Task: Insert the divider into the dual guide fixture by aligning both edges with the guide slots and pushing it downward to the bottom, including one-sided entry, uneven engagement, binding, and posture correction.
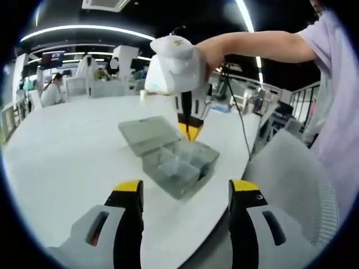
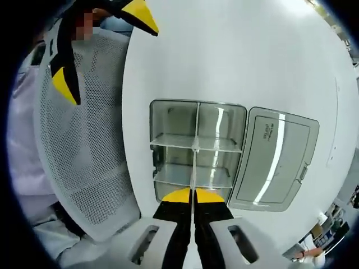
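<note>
Left gripper view: left gripper point(image 1: 185, 193) hangs back with jaws spread, holding nothing. Across the white table point(image 1: 67, 145), the right gripper point(image 1: 189, 131) points down into the clear compartment box point(image 1: 176, 162), its hinged lid point(image 1: 148, 133) laid open beside it. Background is an open office with ceiling light strips; a mesh chair point(image 1: 291, 179) stands near.

Right gripper view: right gripper point(image 2: 193, 197) is pinched on the thin clear divider point(image 2: 194, 162), which stands edge-on along the box's point(image 2: 168, 120) middle line.

Risk, as judged: one edge entering first would cock the divider and bind it; the unheld box could slide.
</note>
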Tool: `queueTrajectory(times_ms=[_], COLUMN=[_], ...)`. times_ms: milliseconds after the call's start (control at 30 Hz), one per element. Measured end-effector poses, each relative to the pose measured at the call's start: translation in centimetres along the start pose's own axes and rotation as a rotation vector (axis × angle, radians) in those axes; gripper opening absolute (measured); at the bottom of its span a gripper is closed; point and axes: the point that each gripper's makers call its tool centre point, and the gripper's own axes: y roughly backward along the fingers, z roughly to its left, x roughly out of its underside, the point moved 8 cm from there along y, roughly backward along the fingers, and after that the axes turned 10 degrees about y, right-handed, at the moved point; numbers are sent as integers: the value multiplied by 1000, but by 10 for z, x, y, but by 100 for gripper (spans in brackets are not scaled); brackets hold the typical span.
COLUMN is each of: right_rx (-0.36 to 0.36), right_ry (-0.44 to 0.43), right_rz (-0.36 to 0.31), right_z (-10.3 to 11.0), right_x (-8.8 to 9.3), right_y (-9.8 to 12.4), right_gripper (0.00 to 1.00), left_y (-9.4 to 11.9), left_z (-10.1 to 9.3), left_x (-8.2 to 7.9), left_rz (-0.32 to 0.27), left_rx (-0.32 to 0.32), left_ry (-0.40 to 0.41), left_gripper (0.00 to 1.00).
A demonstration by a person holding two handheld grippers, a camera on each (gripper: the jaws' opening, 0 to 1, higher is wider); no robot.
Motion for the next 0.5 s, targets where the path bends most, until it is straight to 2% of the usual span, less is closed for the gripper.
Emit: queueTrajectory(times_ms=[133, 333, 500], right_rx=[-20, -27, -29], right_ry=[-22, -17, -28], right_rz=[33, 95, 112], right_z=[-6, -1, -2], right_x=[-1, -7, -9], right_y=[0, 1, 1], right_gripper=[0, 0, 0], left_y=[0, 0, 1], left_z=[0, 0, 1], left_x=[0, 0, 0], left_rz=[-3, -4, -10], left_rx=[1, 6, 6], left_ry=[1, 3, 8], left_gripper=[59, 59, 58])
